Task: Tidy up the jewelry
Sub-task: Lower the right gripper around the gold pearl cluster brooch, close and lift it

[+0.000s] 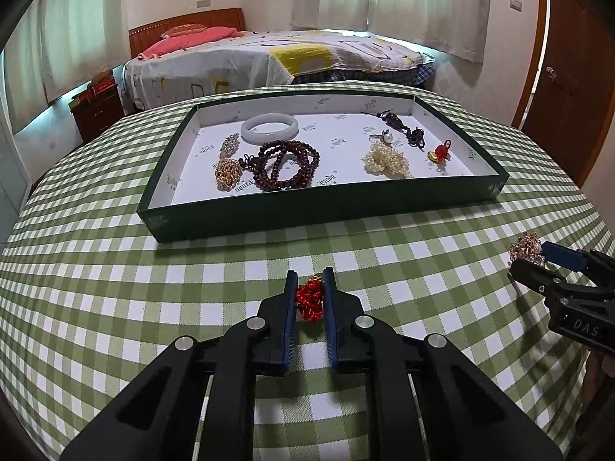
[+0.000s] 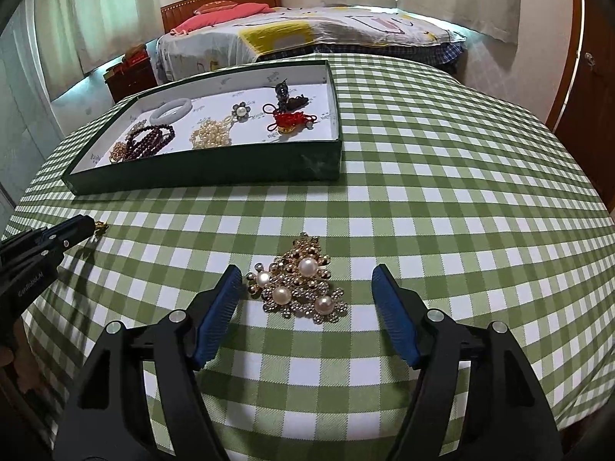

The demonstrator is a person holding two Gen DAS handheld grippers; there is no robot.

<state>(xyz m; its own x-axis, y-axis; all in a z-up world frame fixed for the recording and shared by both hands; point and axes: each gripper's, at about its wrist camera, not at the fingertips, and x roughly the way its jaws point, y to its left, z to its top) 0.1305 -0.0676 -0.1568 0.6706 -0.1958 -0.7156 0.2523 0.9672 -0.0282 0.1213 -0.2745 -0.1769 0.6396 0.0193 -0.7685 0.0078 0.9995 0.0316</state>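
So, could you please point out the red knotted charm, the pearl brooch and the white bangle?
red knotted charm [image 1: 309,299], left wrist view, its red knot.
pearl brooch [image 2: 300,288], right wrist view, its gold middle.
white bangle [image 1: 269,120], left wrist view, its far rim.

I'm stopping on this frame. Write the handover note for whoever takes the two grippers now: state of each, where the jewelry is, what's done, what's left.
Left gripper: shut on the red knotted charm, on the checked tablecloth.
Right gripper: open, jaws either side of the gold pearl brooch, not gripping.
Done: bangle, dark bead strand, pearl cluster and other small pieces lie in the green tray.
Left: move the charm and brooch into the tray.
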